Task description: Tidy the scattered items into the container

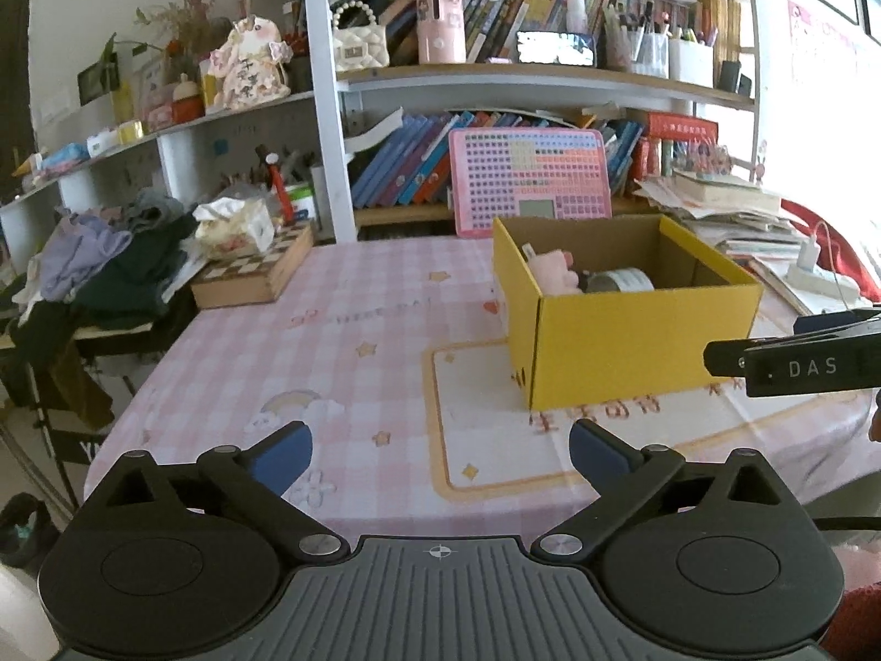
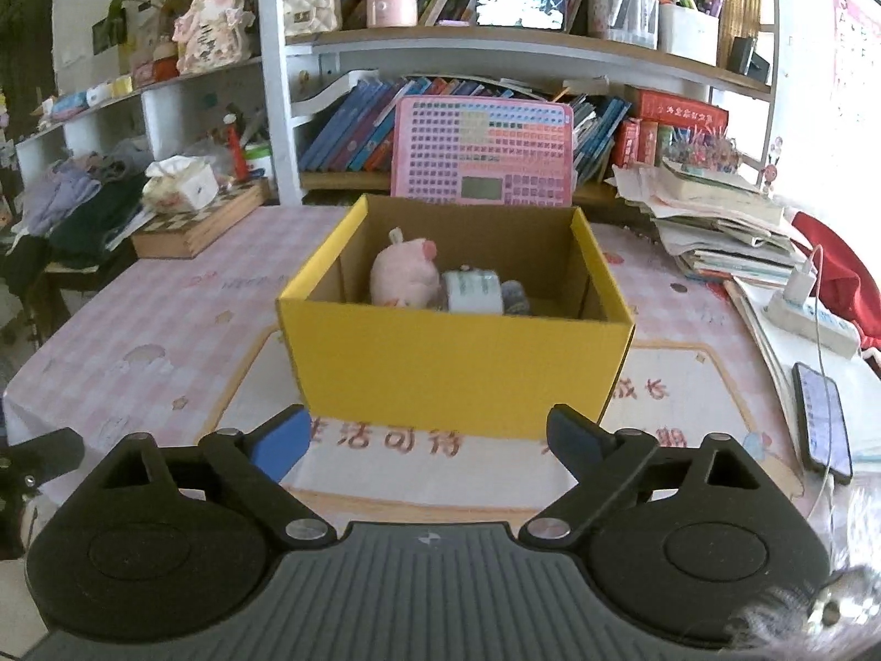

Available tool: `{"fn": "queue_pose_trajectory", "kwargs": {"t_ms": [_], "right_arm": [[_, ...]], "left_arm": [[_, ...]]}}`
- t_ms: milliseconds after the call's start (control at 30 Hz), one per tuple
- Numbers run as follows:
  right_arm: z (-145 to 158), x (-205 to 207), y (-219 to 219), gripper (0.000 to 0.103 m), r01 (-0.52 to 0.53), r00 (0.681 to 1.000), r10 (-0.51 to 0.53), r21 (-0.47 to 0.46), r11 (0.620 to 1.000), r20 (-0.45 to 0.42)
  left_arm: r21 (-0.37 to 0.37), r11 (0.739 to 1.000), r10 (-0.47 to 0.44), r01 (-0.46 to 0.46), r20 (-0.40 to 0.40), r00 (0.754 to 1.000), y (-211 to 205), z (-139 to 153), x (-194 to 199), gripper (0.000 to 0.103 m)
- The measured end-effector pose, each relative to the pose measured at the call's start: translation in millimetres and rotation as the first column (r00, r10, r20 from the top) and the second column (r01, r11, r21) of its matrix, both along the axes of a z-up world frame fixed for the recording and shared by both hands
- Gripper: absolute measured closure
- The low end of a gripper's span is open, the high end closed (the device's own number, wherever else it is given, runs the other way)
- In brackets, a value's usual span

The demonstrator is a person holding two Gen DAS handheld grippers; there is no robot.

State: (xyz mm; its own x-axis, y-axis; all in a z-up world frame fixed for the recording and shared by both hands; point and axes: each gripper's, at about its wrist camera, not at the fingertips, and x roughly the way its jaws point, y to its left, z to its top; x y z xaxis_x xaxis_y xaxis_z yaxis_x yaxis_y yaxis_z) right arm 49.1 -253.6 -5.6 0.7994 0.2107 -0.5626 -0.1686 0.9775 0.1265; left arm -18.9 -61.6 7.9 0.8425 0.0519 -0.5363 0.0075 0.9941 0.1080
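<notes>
Daylight enters from the right in both views, where the wall (image 1: 826, 55) washes out to near white. The yellow box (image 2: 457, 369) and the pink checked tablecloth (image 1: 264, 341) are evenly lit, with only soft shadows at the box's base. Fisheye distortion bends the shelves (image 2: 523, 44) into arcs and darkens the corners. Focus is fair at centre, softer at the margins; a smeared patch sits on the shelf.

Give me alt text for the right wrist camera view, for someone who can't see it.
An open yellow cardboard box sits on a pink checked tablecloth, holding a pink plush toy and a roll of tape. The open, empty right gripper points at it; crowded bookshelves stand behind.
</notes>
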Motion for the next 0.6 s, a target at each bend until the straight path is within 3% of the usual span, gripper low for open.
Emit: {"fn": "queue_pose_trajectory", "kwargs": {"t_ms": [333,600], "right_arm": [[-2.6,-22.8,22.0,0.003,-0.058,0.998,0.058,-0.035,0.998,-0.010],[-6.6,-32.1,22.6,0.000,-0.028,0.999,0.027,-0.027,0.999,-0.039]], "left_arm": [[-0.005,1.000,0.023,-0.023,-0.021,1.000,11.0,-3.2,-14.0,0.000],[-0.011,0.999,0.037,-0.038,-0.056,0.998,18.3,-9.1,-19.0,0.000]]}}
